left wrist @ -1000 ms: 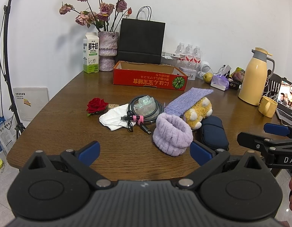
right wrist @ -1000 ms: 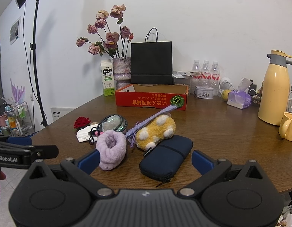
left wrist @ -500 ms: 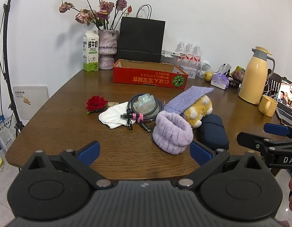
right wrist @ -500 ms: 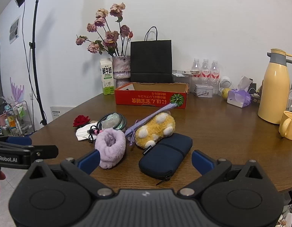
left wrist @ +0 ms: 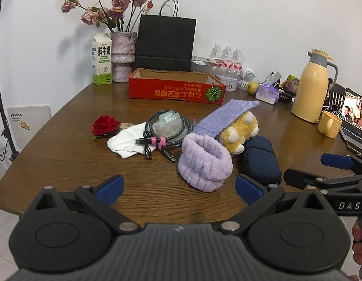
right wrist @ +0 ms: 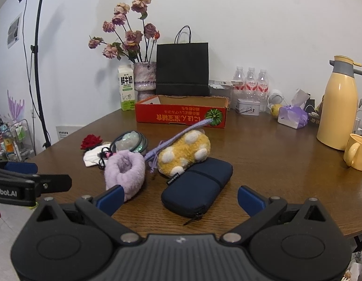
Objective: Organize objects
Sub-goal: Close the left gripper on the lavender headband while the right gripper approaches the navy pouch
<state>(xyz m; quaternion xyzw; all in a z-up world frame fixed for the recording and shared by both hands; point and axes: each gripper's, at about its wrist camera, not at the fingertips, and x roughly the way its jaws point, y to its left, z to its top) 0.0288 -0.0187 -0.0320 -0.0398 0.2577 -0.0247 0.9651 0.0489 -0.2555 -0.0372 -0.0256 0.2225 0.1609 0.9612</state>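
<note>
Both grippers hang over the near edge of the wooden table (left wrist: pixel 64 154) with nothing in them. We see the left gripper (left wrist: pixel 178 186) spread wide, its blue fingertips (left wrist: pixel 110 186) apart above bare wood, and the right gripper (right wrist: pixel 179 197) spread just as wide, its left fingertip close in front of the lilac fluffy headband (right wrist: pixel 124 172).

That headband (left wrist: pixel 205 162) stands on its edge as a ring at the front of the pile. Just behind it lies a yellow plush toy (left wrist: pixel 239 132) with white spots, and a strip of purple knitted cloth (left wrist: pixel 225 117) is draped over the plush. A navy zip pouch (right wrist: pixel 197 186) lies flat to the right of the plush, touching it. To the left, a coiled black cable (left wrist: pixel 167 128) bound with a pink tie rests partly on a white cloth (left wrist: pixel 127 140), with a clear crinkled object inside the coil. A red rose head (left wrist: pixel 103 124) lies beside the cloth.

Farther back we see an open red cardboard tray (left wrist: pixel 176 91), a black paper bag (left wrist: pixel 165 43), a milk carton (left wrist: pixel 101 63), and a vase of dried roses (left wrist: pixel 123 56). A yellow thermos jug (right wrist: pixel 340 103) and a yellow mug (right wrist: pixel 356 155) stand at the right.
</note>
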